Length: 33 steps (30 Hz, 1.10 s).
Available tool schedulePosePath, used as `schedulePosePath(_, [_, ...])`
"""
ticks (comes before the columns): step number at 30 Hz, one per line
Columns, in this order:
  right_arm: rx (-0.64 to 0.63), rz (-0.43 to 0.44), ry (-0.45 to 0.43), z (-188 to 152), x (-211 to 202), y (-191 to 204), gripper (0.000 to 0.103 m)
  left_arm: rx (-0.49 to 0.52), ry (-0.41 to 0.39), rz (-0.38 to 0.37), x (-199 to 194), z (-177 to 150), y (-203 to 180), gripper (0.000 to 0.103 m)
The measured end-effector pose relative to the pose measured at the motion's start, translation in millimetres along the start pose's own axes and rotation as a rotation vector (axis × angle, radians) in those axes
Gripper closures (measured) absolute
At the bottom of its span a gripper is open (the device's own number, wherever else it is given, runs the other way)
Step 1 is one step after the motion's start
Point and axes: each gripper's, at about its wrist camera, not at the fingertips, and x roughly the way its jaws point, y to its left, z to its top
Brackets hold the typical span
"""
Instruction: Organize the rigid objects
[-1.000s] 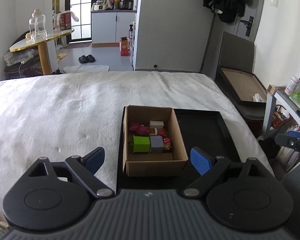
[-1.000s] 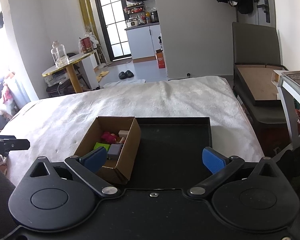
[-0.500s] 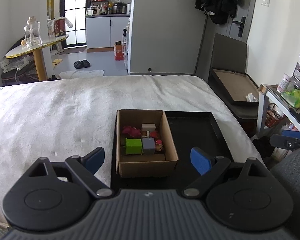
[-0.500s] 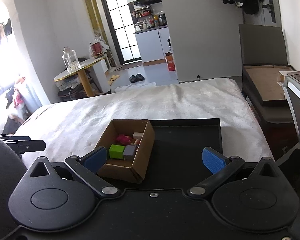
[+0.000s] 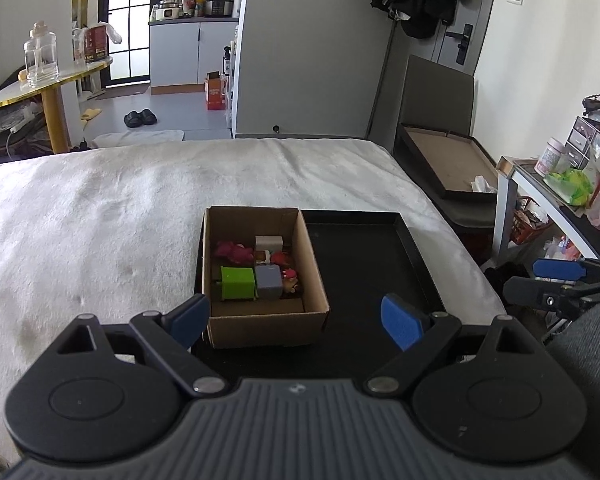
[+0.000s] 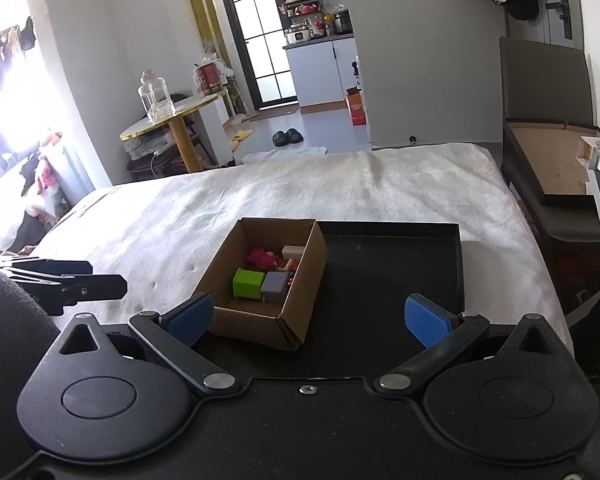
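Both hovering above the near edge of the bed (image 5: 100, 208), neither one touching anything. Left tool (image 5: 296, 322) standing wide apart, blue pads (image 5: 400, 322) spread with nothing between them; right tool (image 6: 308, 318) likewise gaping, its blue pads (image 6: 428, 320) empty. Sitting on the white bedspread, a black tray (image 5: 412, 248), and resting in the left part of that tray, a brown cardboard box (image 5: 308, 264), open at the top. Lying inside the box: a green cube (image 5: 238, 282) touching a grey cube (image 5: 268, 281) on its right, a beige block (image 5: 268, 243) behind them toward the far wall, a pink-red soft-looking lump (image 5: 232, 251) at the far left, and some small red pieces (image 5: 284, 260) crowding the right side, too small for telling apart. Showing bare and black, the rest of the tray to the right of the box. Seen from the right wrist view, the same box (image 6: 300, 280) sitting slightly turned, the green cube (image 6: 247, 283) and grey cube (image 6: 275, 286) side by side inside. Peeking in at the left edge of that view, the other tool.
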Motion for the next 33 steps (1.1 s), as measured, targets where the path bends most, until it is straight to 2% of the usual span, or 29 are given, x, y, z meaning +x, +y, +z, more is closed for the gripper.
schedulePosePath(17, [0.006, 0.027, 0.03, -5.3, 0.4, 7.3, 0.0, -0.014, 0.004, -0.007, 0.3, -1.0, -1.0, 0.011])
schedulePosePath(33, [0.001, -0.009, 0.045, -3.6, 0.9, 9.4, 0.0, -0.022, 0.024, -0.001, 3.9, -0.9, -0.1, 0.011])
